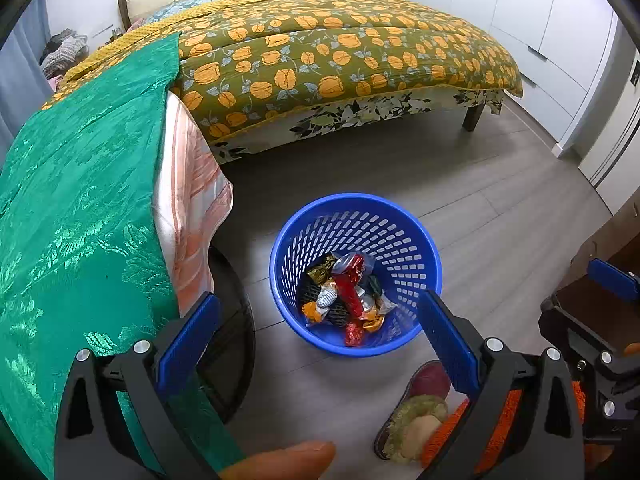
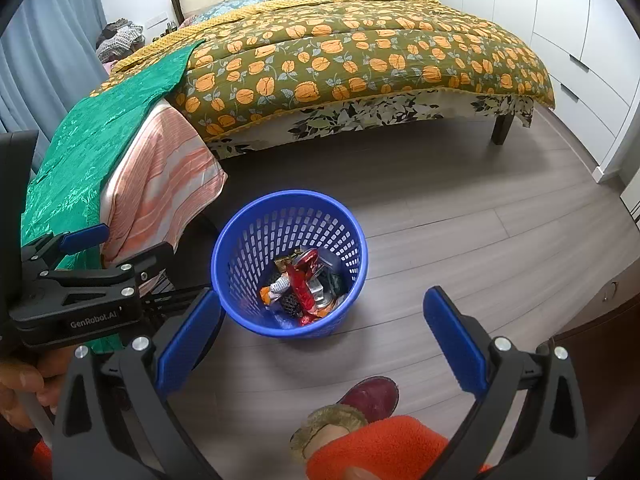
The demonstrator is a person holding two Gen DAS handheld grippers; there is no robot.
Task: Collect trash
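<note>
Below us, a blue basket [image 1: 400, 216] stands on the grey wood floor [image 1: 500, 208] of a bedroom, near the foot of the bed [image 1: 320, 48]. It holds the collected trash [image 1: 348, 292]: a heap of crumpled wrappers in red, gold, orange and silver lying at its bottom. We hold both tongs above the floor, on the near side of the basket. Our left gripper [image 1: 320, 328] is released, its blue pads spread wide with nothing between them; the basket shows in the gap. Our right gripper [image 2: 320, 324] is likewise spread and holds nothing, and the basket sits just beyond its left pad.

From the right wrist view, the left gripper [image 2: 86, 248] appears at the left edge, beside a green cloth [image 2: 100, 140] draped over a peach-striped cover [image 2: 160, 184]. That cloth runs up onto the bed, which is covered by an olive quilt with orange flowers [image 2: 360, 56]. A dark red slipper [image 2: 372, 396] with a fuzzy lining is on the floor near us, partly behind an orange sleeve [image 2: 380, 444]. White cabinets [image 1: 560, 40] line the far right wall.
</note>
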